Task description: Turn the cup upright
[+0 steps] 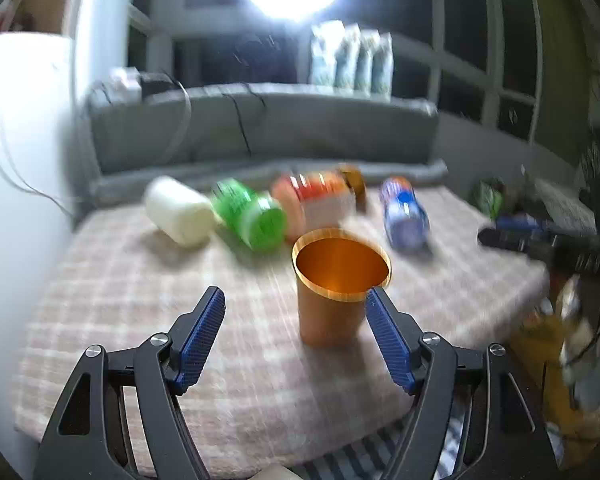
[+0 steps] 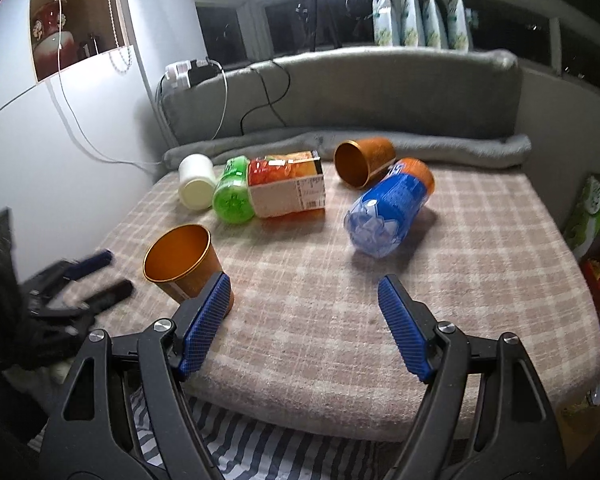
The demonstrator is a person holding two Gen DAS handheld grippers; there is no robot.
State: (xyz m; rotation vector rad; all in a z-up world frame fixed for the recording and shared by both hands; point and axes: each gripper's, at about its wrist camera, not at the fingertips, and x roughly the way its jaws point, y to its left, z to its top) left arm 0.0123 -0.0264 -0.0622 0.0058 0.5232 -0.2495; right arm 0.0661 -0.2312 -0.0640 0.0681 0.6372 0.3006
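An orange cup [image 1: 332,296] is seen standing upright, mouth up, on the checked cloth [image 1: 140,300] of the table, near its front edge. In the left wrist view it sits at about 1 o'clock from the left gripper [image 1: 296,300], just ahead of the fingertips; the right blue pad [image 1: 388,340] overlaps the cup's rim in the picture, but contact cannot be judged. The left gripper's jaws are spread wide and nothing is held between them. That view is smeared by motion blur.

In the right wrist view the same cup [image 2: 184,264] is found at 10 o'clock from the right gripper [image 2: 304,290], partly hidden behind the left blue pad [image 2: 206,320]; whether they touch cannot be told. The right gripper's jaws are likewise spread wide, with only cloth between them. The left gripper [image 2: 80,280] is glimpsed, blurred, at 9 o'clock, just beside the cup.

Further back, at 12 to 1 o'clock, a second orange cup [image 2: 364,162] is noted lying on its side, mouth toward the camera, touching a blue-labelled bottle [image 2: 388,212], also on its side. At 11 o'clock a row lies close together: a white jar [image 2: 198,186], a green bottle [image 2: 232,196] and an orange carton [image 2: 288,188]. A grey cushion [image 2: 340,92] bounds the far edge.
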